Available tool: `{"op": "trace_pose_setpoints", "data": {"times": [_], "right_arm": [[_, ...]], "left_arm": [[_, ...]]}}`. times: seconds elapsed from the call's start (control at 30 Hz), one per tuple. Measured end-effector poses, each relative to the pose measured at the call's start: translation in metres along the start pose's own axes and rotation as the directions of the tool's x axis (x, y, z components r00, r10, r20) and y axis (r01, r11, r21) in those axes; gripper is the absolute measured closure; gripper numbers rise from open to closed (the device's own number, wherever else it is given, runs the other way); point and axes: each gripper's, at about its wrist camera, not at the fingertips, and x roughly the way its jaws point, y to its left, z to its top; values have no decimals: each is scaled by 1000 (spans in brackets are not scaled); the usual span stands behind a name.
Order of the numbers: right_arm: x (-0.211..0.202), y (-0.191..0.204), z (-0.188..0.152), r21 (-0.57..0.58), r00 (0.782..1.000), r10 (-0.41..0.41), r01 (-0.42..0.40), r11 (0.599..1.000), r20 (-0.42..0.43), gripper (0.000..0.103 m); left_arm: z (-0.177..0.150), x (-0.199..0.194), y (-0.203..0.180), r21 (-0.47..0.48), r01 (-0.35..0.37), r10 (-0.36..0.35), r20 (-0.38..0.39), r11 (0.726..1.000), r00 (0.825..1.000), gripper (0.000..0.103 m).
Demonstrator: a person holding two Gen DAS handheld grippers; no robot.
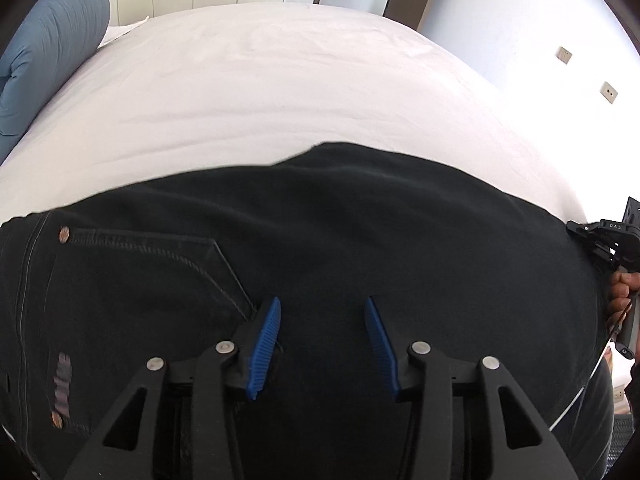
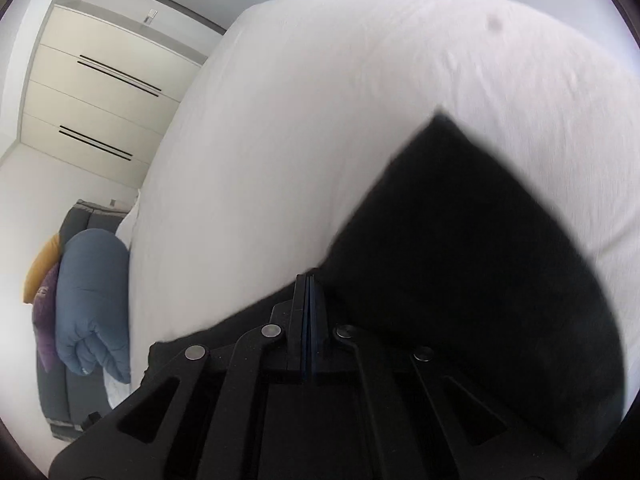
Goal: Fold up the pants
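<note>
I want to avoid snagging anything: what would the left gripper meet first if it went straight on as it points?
Probably the black pants: the open left gripper points at them, with nothing between. Depth is unclear.

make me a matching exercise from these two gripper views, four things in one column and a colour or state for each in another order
Things:
1. pants
2. left gripper
3. right gripper
4. rolled duvet

Colour or state:
a. blue
b. fingers pressed together
c. fingers spread apart
d. black, lying on the white bed

Pairs: 1-d, 2-c, 3-b, 4-a
</note>
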Motion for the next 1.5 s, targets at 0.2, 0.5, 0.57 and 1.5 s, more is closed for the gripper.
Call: {"op": "trace_pose_setpoints", "data": {"times": [0.2, 0.5, 0.57, 1.5], "right_arm": [[-23, 4, 32, -15, 980, -144, 147, 989, 139, 103], [-20, 42, -50, -102, 994, 79, -87, 991, -75, 101], [6, 21, -57, -29, 995, 58, -60, 998, -84, 103], [38, -31, -112, 136, 985, 156, -164, 977, 68, 103]], "left_arm": [[16, 7, -5, -22, -31, 31, 3, 999, 1000, 55], [-4, -2, -49, 62, 13, -14, 8, 998, 1000, 43], [-3, 9, -44, 59, 10, -10, 1, 998, 1000, 43], [-35, -9, 46, -243, 372, -375, 34, 896, 926, 98]]}}
